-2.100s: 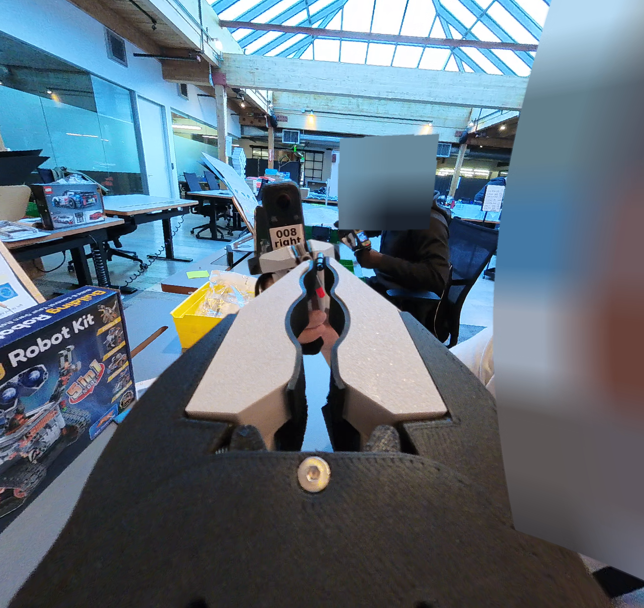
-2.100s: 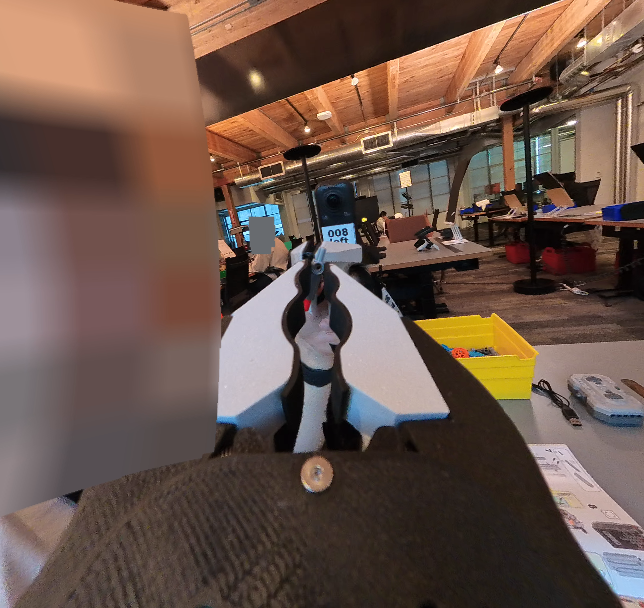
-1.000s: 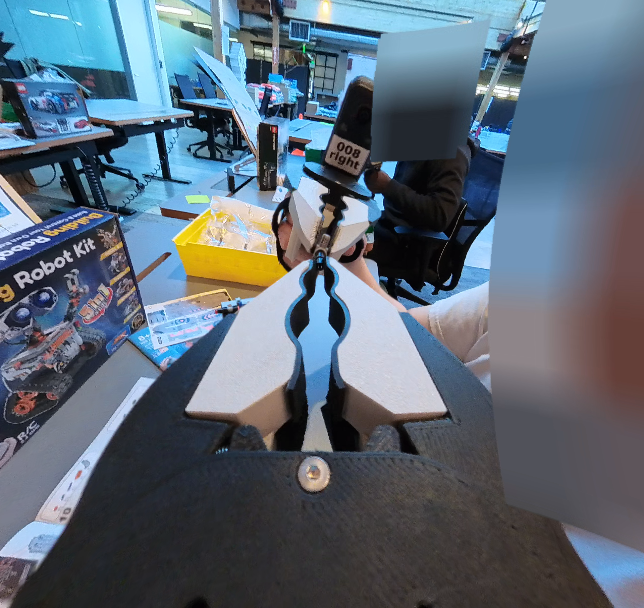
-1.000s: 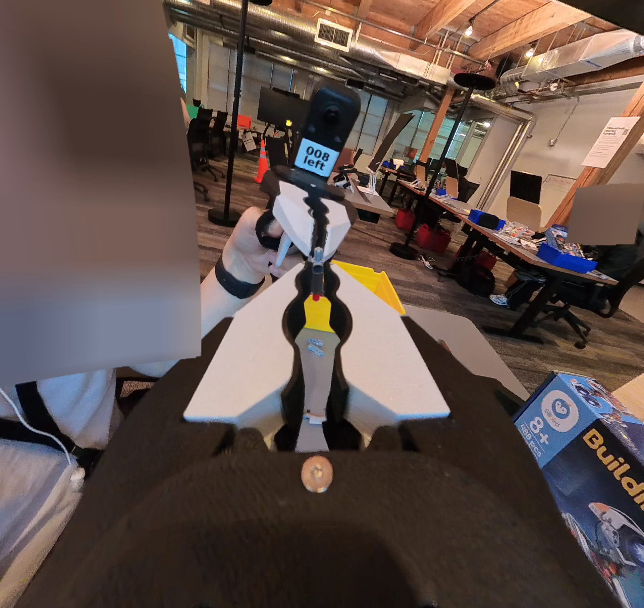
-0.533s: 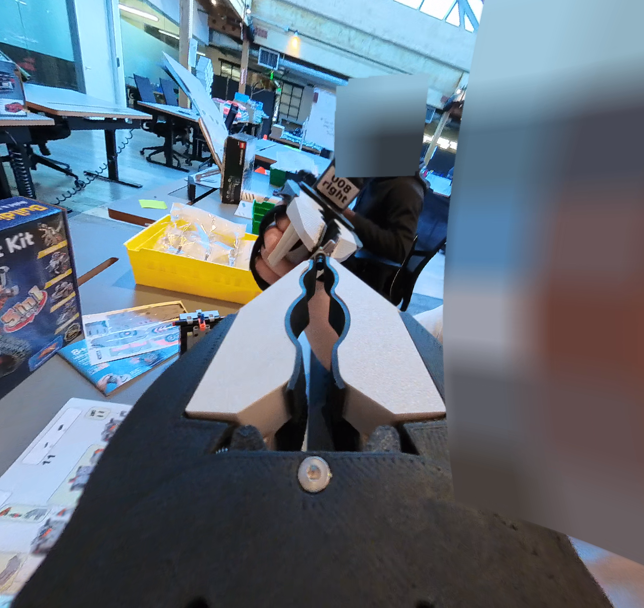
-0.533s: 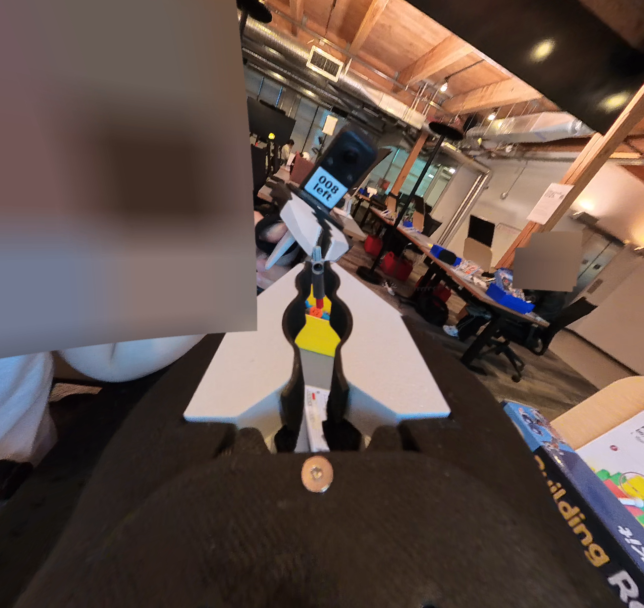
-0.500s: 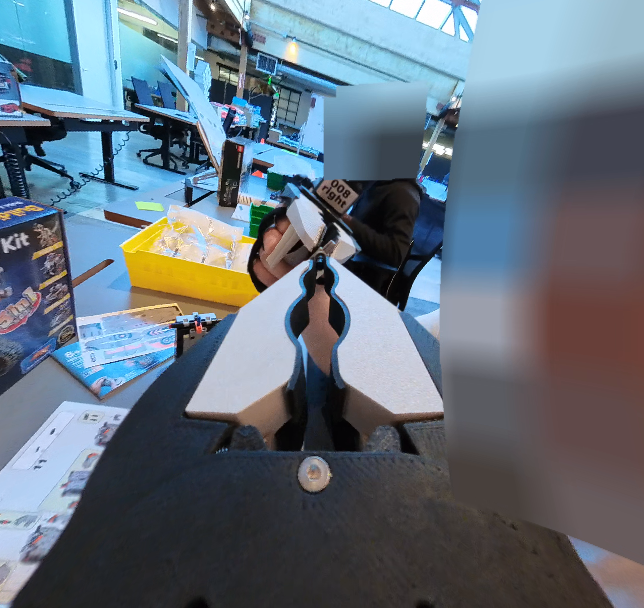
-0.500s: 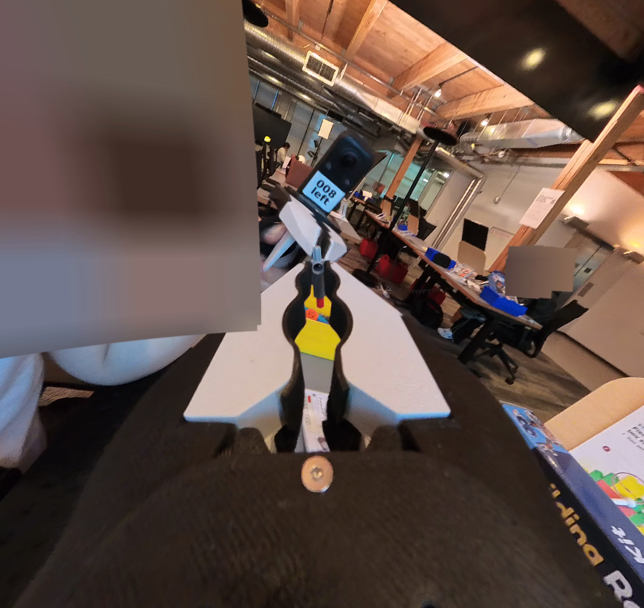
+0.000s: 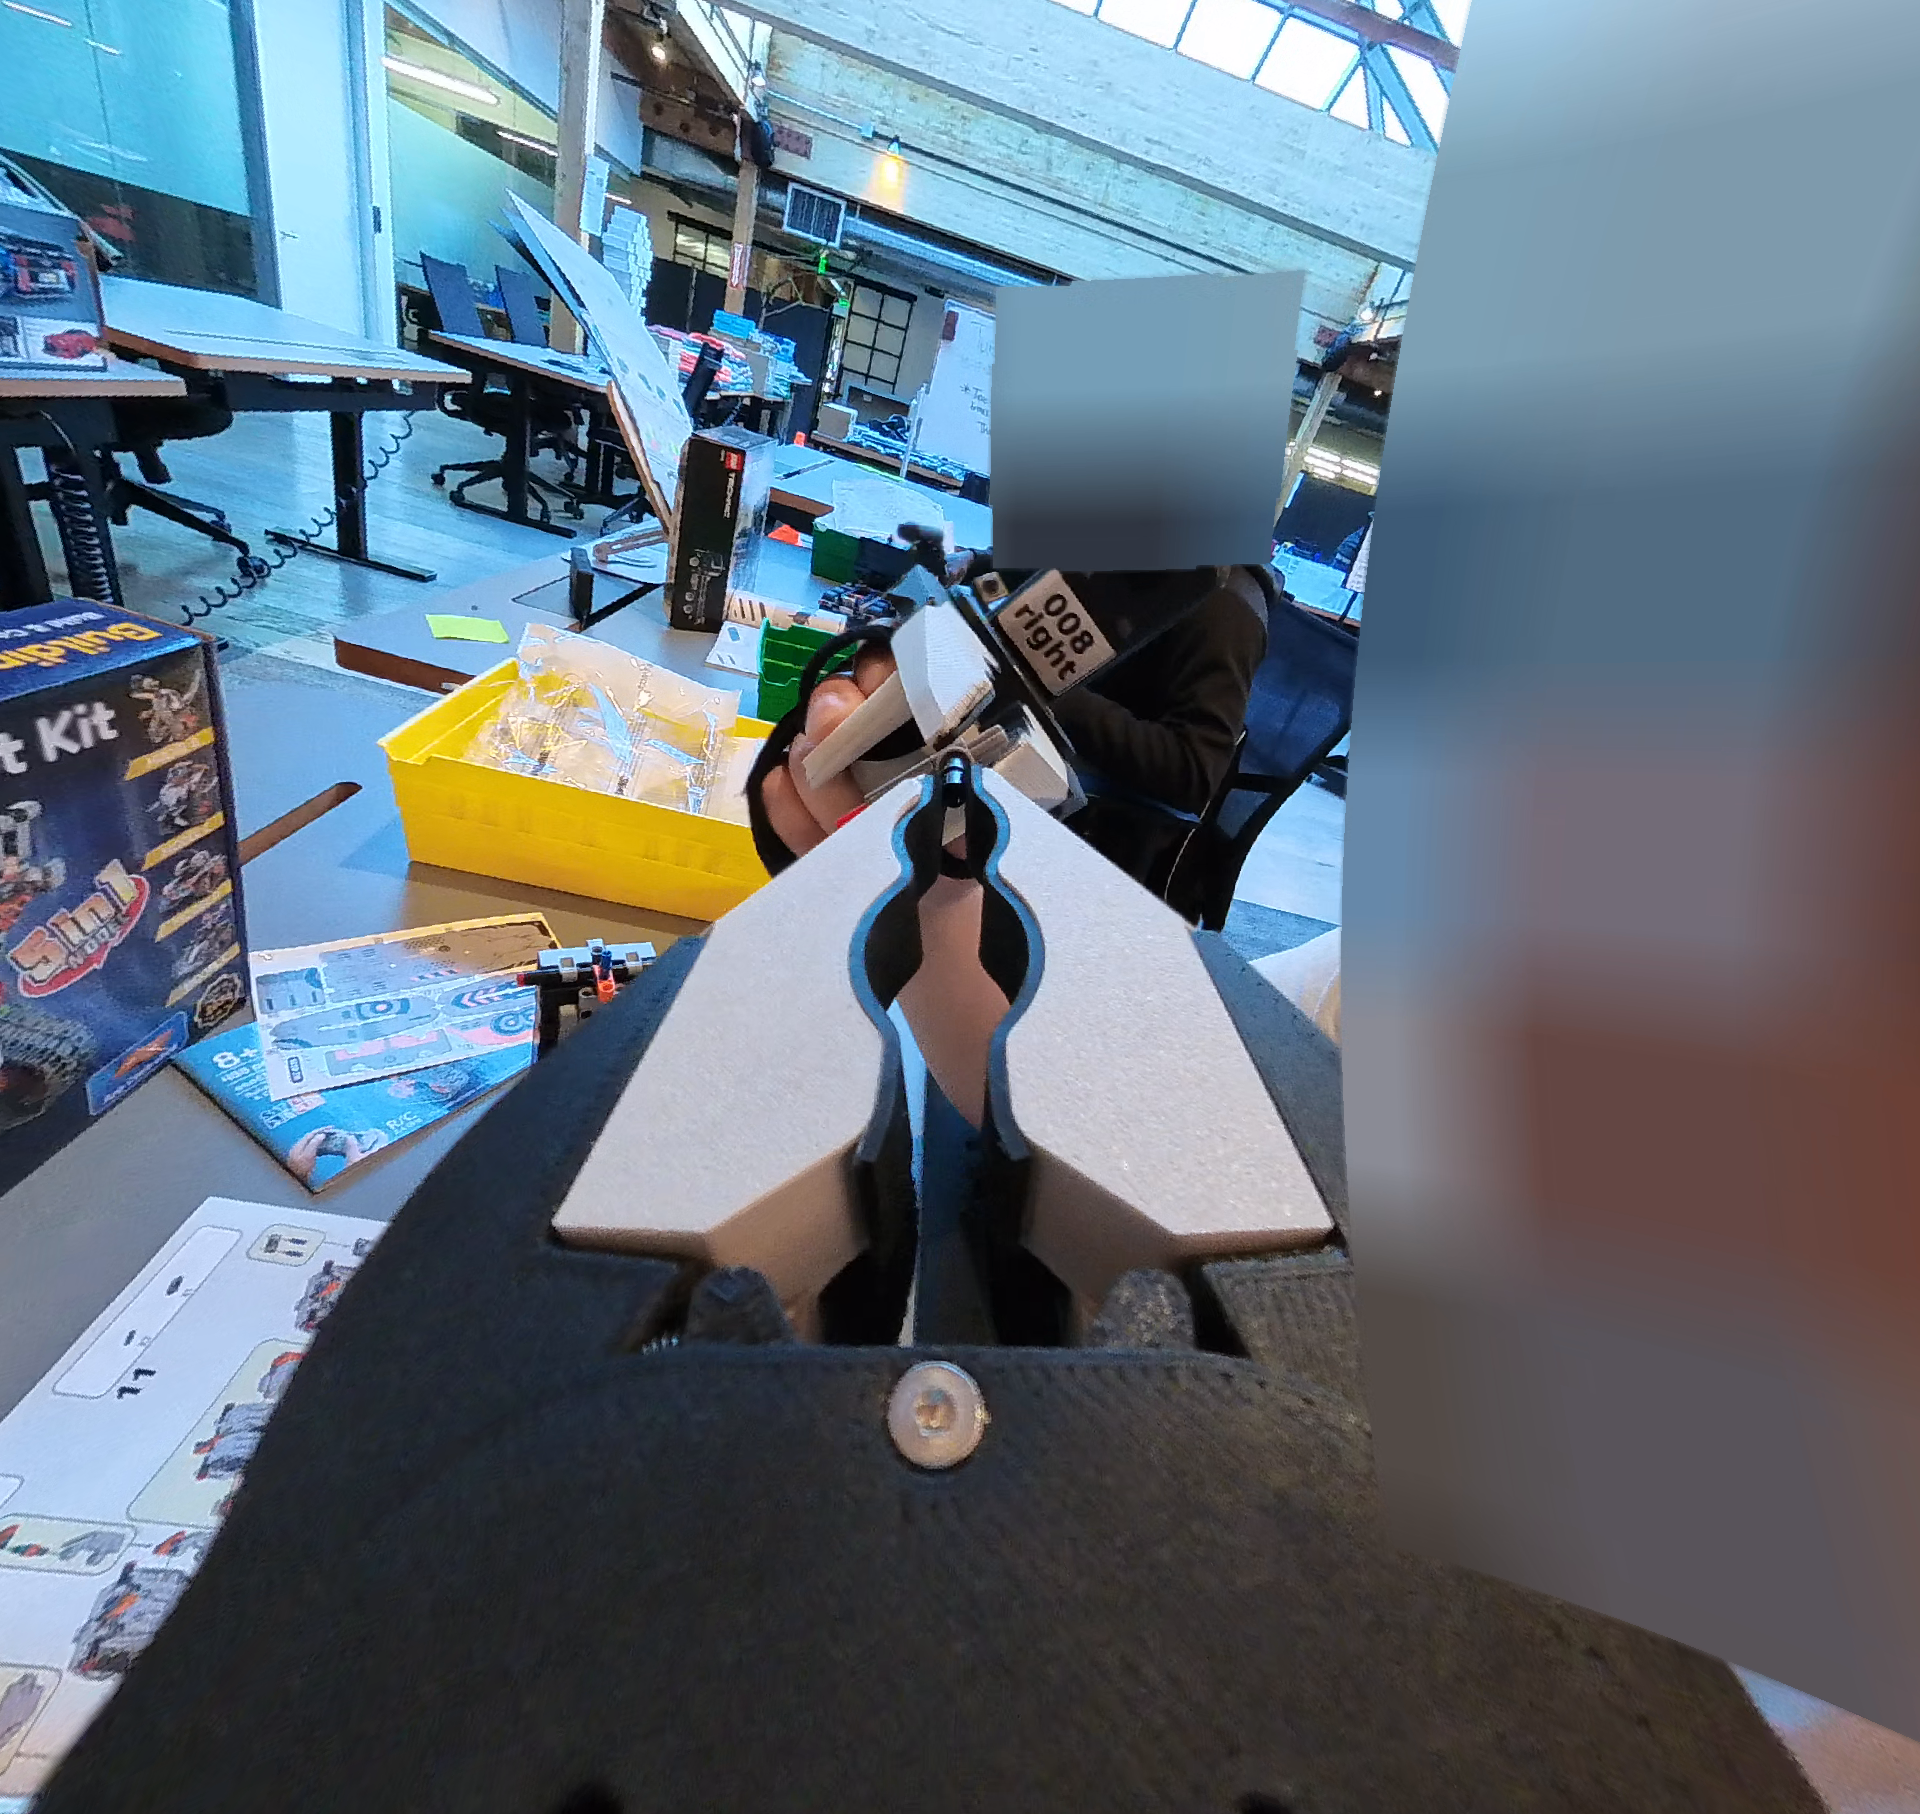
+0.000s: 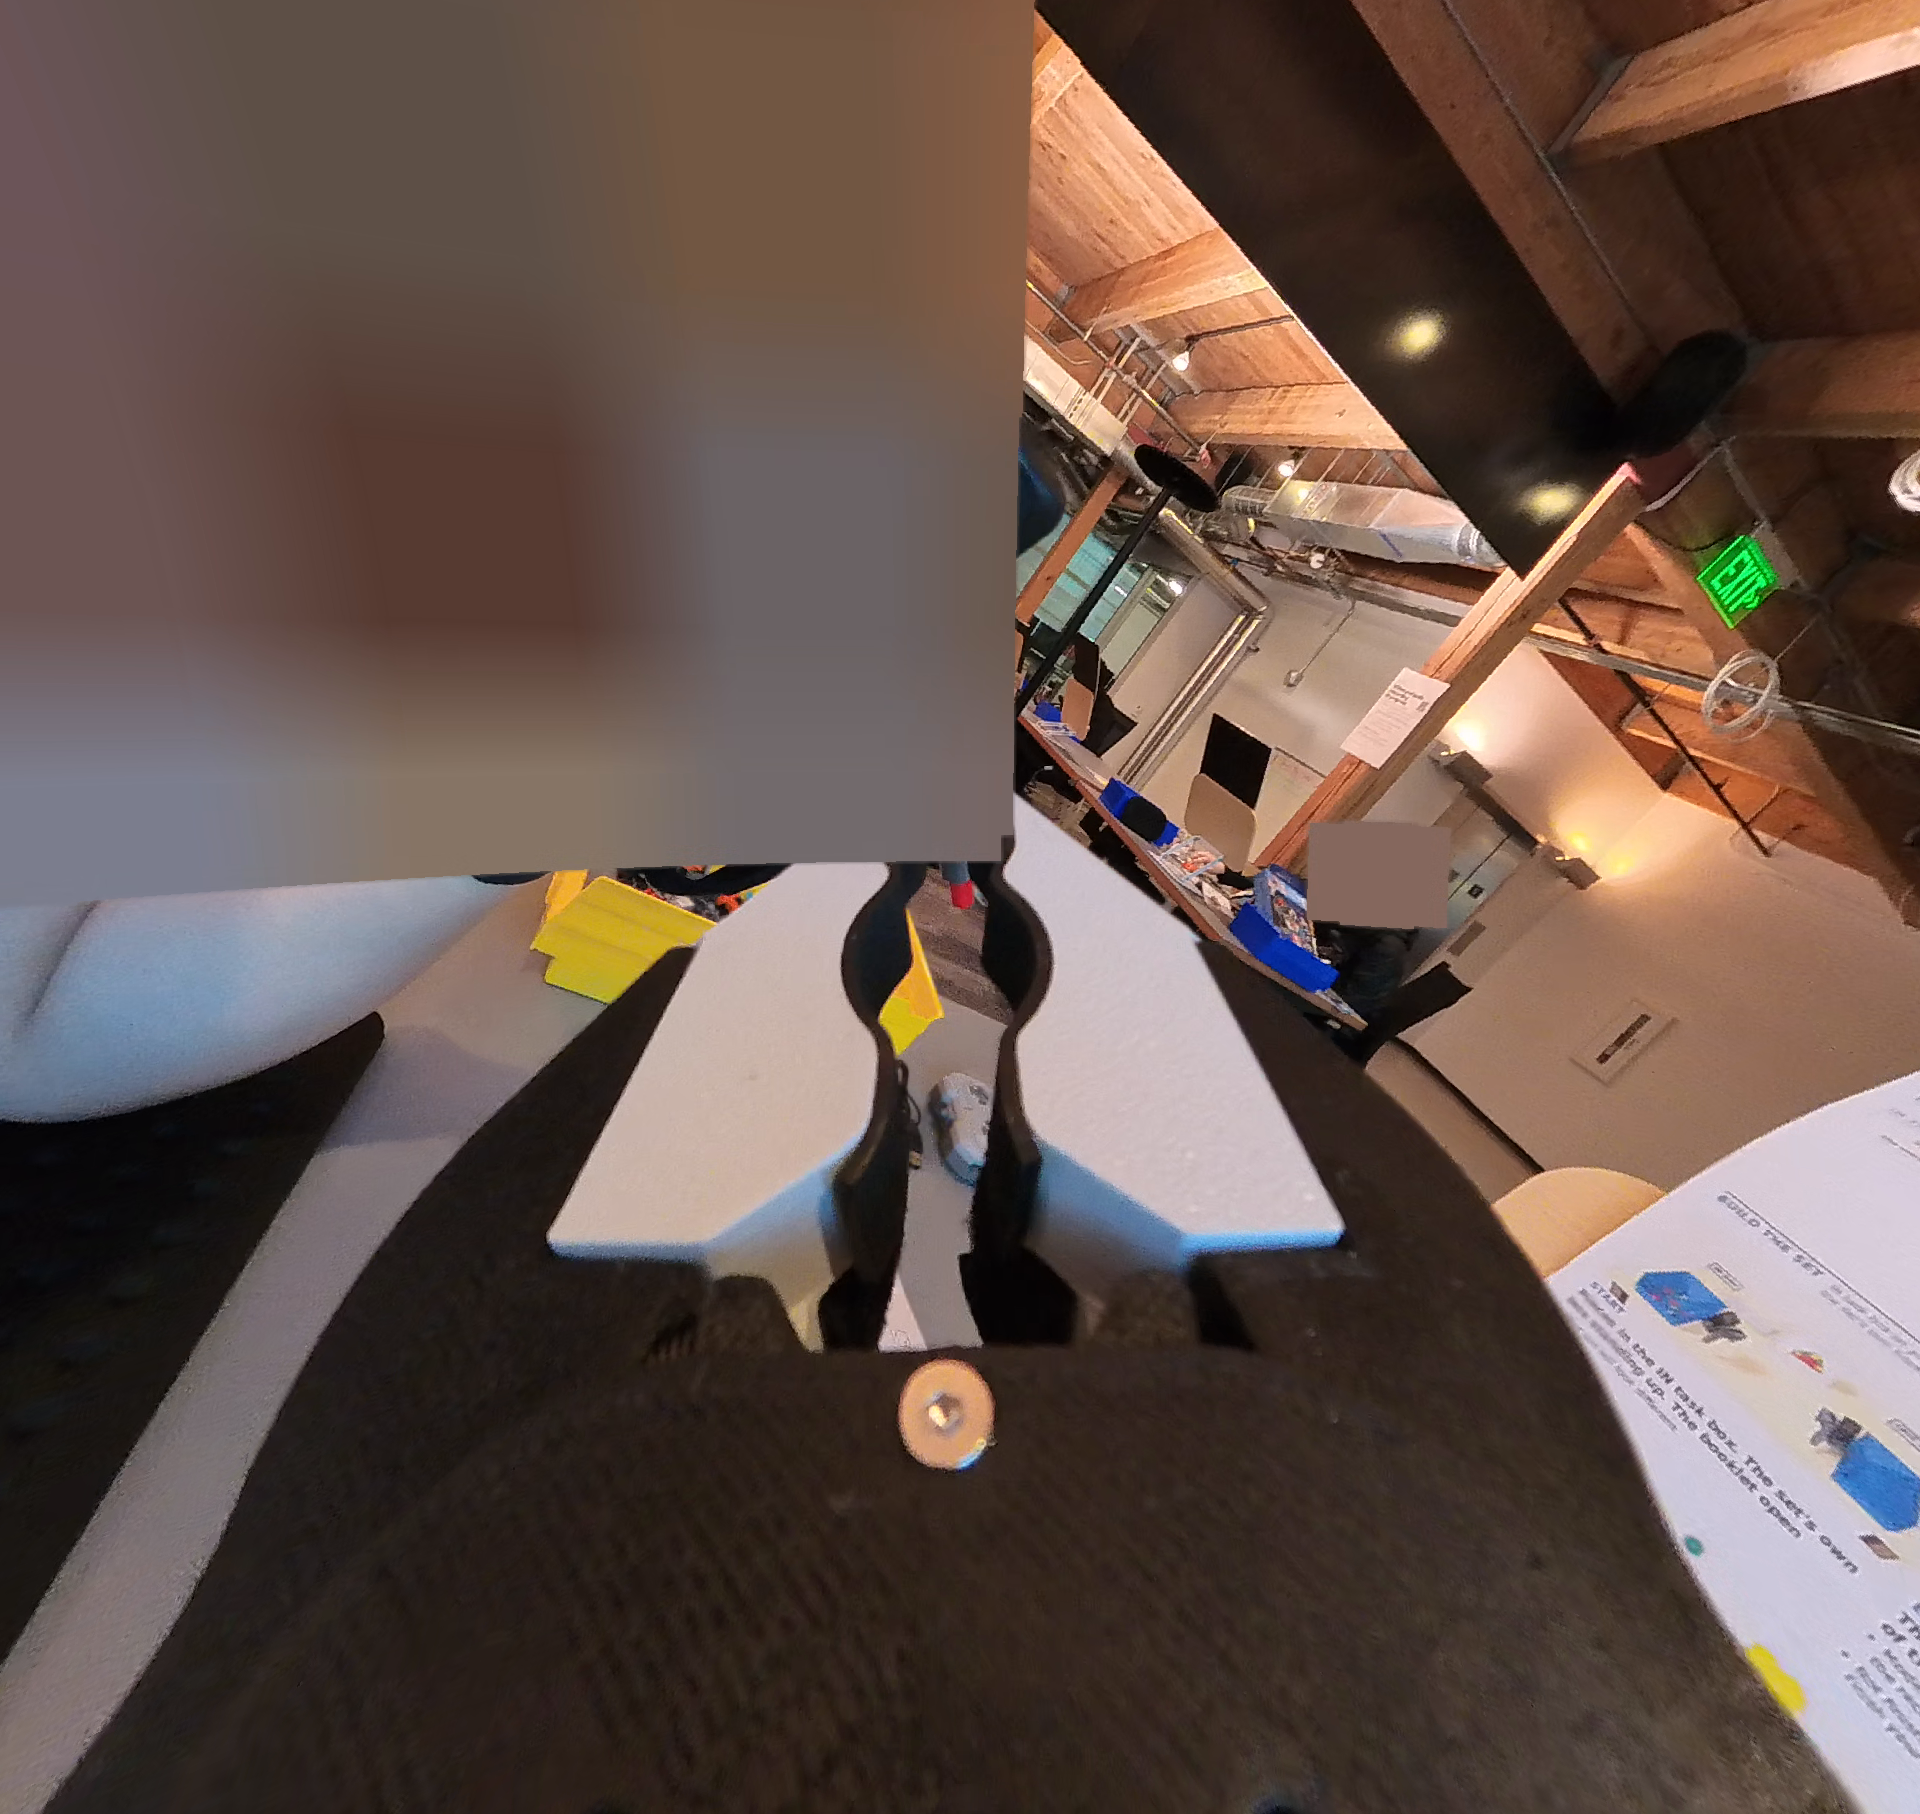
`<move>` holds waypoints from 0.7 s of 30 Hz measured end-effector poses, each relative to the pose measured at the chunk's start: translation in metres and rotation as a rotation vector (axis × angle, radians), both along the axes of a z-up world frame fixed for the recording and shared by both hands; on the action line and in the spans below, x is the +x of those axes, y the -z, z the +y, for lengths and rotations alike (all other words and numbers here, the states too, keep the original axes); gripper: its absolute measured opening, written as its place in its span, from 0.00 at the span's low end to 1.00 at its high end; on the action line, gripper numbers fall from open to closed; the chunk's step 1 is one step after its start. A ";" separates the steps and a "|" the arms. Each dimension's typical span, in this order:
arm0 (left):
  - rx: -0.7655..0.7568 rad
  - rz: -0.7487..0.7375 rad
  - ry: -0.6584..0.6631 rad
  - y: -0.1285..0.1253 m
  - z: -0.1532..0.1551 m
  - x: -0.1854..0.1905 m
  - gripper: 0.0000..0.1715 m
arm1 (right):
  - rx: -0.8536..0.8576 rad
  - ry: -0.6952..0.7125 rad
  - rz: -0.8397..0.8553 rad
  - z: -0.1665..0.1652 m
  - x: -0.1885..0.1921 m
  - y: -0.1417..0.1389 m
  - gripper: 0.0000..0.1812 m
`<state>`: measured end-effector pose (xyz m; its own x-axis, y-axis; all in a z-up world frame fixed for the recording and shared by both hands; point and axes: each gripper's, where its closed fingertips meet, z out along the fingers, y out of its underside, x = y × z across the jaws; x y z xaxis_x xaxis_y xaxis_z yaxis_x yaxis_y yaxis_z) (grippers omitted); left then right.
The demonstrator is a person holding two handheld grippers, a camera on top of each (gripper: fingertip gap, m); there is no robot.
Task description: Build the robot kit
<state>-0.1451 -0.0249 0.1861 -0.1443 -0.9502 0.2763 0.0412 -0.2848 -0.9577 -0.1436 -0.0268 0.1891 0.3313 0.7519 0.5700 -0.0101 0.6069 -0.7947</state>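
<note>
In the left wrist view my left gripper (image 9: pixel 951 785) is shut, with a small dark pin (image 9: pixel 951 775) pinched at its tips. My right gripper (image 9: pixel 971 741), held by a hand (image 9: pixel 821 788), meets it tip to tip and is rolled to one side. In the right wrist view my right gripper (image 10: pixel 951 876) has its jaws close together. Its tips are hidden by a blurred patch. A thin pin with a red end (image 10: pixel 961 894) lies in the gap between the fingers. Both grippers are held in the air above a grey table (image 9: pixel 312 891).
On the table are a yellow bin of plastic bags (image 9: pixel 582 808), a robot kit box (image 9: pixel 94 860), booklets (image 9: pixel 364 1037), a small black assembly (image 9: pixel 582 975) and an instruction sheet (image 9: pixel 156 1349). The right wrist view shows another yellow bin (image 10: pixel 613 933), a grey controller (image 10: pixel 961 1120) and a printed sheet (image 10: pixel 1766 1401). A seated person (image 9: pixel 1174 694) is behind. The grippers are tip to tip, or close to it.
The right gripper has rolled further over while staying tip to tip with the left one. The right view has swung, so the left gripper is now behind the blurred patch.
</note>
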 end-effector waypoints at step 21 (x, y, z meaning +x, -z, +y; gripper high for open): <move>-0.004 0.108 0.012 0.019 0.005 0.000 0.01 | 0.037 0.031 -0.152 0.004 -0.002 0.022 0.02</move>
<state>-0.1454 -0.0200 0.1672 -0.1247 -0.9475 0.2945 -0.0656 -0.2883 -0.9553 -0.1456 -0.0226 0.1666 0.2611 0.7203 0.6426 0.1279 0.6340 -0.7627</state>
